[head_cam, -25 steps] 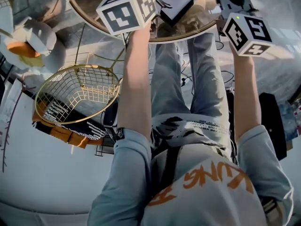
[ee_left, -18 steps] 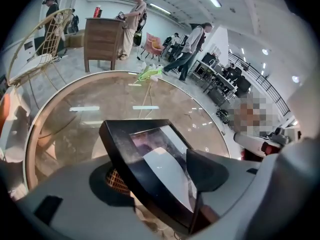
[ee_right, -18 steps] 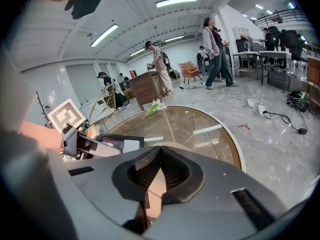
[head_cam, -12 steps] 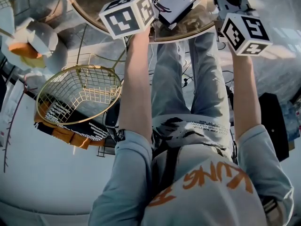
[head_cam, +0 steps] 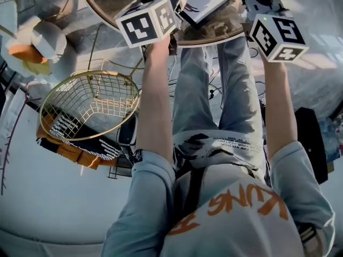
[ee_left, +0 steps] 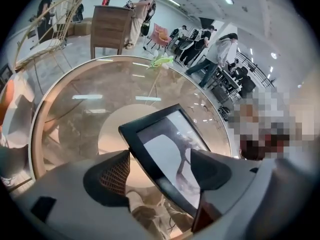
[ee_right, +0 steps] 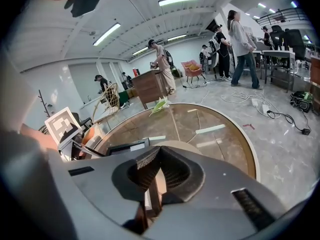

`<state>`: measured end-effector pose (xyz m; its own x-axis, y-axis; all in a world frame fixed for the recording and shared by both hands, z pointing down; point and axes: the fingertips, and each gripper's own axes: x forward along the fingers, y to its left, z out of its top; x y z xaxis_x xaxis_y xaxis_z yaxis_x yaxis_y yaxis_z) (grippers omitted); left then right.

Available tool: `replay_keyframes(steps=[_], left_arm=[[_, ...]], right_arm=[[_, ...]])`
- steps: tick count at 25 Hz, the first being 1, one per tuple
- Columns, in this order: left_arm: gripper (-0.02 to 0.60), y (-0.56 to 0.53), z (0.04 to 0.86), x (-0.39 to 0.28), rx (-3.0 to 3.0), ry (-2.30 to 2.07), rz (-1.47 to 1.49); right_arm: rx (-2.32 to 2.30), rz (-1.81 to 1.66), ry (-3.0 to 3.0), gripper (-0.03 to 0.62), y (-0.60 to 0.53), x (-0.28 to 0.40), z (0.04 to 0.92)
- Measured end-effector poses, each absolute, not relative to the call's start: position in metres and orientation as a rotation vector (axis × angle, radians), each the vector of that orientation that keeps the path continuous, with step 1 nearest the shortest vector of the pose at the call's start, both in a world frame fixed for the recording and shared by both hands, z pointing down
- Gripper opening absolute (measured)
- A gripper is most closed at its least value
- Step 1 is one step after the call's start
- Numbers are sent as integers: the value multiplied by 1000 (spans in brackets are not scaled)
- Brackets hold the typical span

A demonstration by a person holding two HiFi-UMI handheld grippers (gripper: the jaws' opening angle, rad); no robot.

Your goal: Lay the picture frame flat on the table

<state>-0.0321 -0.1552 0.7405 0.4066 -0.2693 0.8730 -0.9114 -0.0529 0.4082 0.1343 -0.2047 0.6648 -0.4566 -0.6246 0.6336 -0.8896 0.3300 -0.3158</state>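
Observation:
The black picture frame (ee_left: 167,159), with a pale print behind its glass, rests on the round glass table (ee_left: 90,99), its face up. My left gripper (ee_left: 160,156) straddles the frame's near end. Its jaws have just been opening and stand wide, the frame between them with no pad pressing on it. In the head view the frame (head_cam: 199,0) lies at the top edge, just right of the left marker cube (head_cam: 147,23). My right gripper (ee_right: 156,151) hangs over the table's near rim, shut with nothing between its pads. The frame (ee_right: 125,146) lies to its left.
A gold wire chair (head_cam: 88,106) stands left of the person's legs, beside the table (head_cam: 107,4). A green paper shape (ee_left: 161,61) lies at the table's far edge. A wooden cabinet (ee_left: 110,29), several people and floor cables (ee_right: 280,116) are farther off.
The left gripper has shifted slightly right and toward the top of the head view. The frame has tipped down flatter, showing more of its printed face. The right gripper stays where it was.

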Motion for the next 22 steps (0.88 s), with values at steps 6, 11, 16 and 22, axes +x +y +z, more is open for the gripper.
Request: replay_keyframes(steps=[6,11,16,22], left_arm=[[368,-146,734,-39,1591,-1080,644],[365,-145,719,-41,1629,-1053,550],[74,-144,701,-55,1654,-1131,491],[25,-128,686,-62,1679,-1133,394]], right_arm=[[1347,914,-2197,-2,-198,122,665],[1317,904,-2221,-2,-194,100,661],[1291,895,-2237,-2,-186,85,655],[1257,901,-2238,-2,-166,67,653]])
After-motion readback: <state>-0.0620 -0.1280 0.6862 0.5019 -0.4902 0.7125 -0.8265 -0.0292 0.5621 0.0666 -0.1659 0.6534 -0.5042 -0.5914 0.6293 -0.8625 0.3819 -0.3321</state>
